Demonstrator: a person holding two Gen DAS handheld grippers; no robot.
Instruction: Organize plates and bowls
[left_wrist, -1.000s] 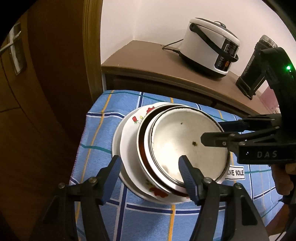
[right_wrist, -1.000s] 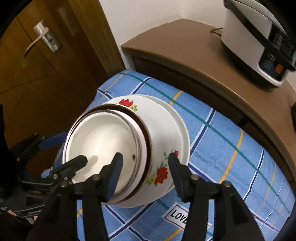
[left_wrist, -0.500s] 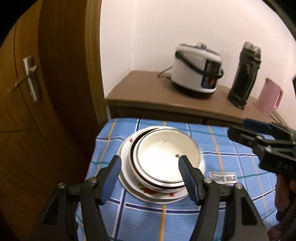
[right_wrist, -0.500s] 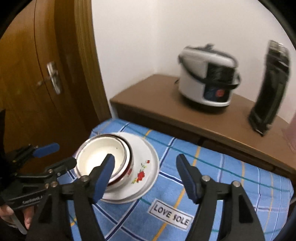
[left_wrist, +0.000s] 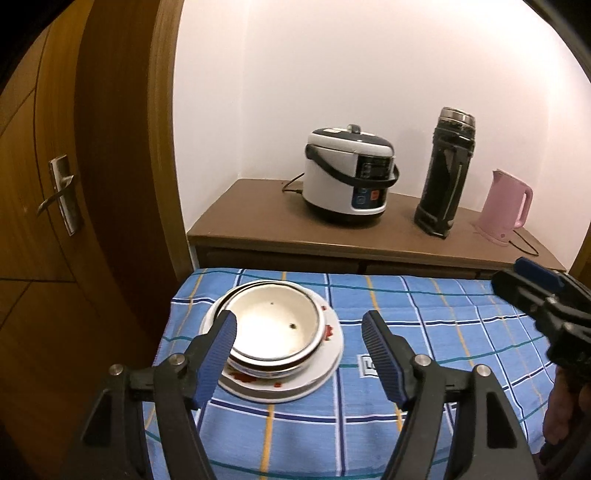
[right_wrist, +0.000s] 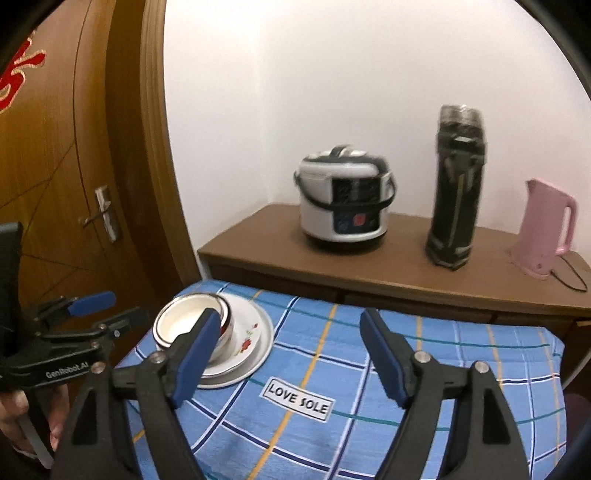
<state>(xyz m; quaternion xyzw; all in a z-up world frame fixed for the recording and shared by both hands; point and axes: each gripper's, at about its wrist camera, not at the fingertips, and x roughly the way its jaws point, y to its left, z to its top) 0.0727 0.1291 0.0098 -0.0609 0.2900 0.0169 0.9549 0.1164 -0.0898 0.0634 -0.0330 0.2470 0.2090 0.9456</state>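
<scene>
Both tools have drawn back from the stacked bowls (left_wrist: 272, 334), tilted down, jaws opening, empty.

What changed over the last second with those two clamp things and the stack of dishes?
Both grippers pulled back and up from the stack of dishes, which now looks smaller and farther off. The right gripper, a second ago close over the bowl's rim, is opening with nothing between its jaws; the left gripper is opening too, empty. The stack itself stayed in place on the blue checked cloth.
</scene>
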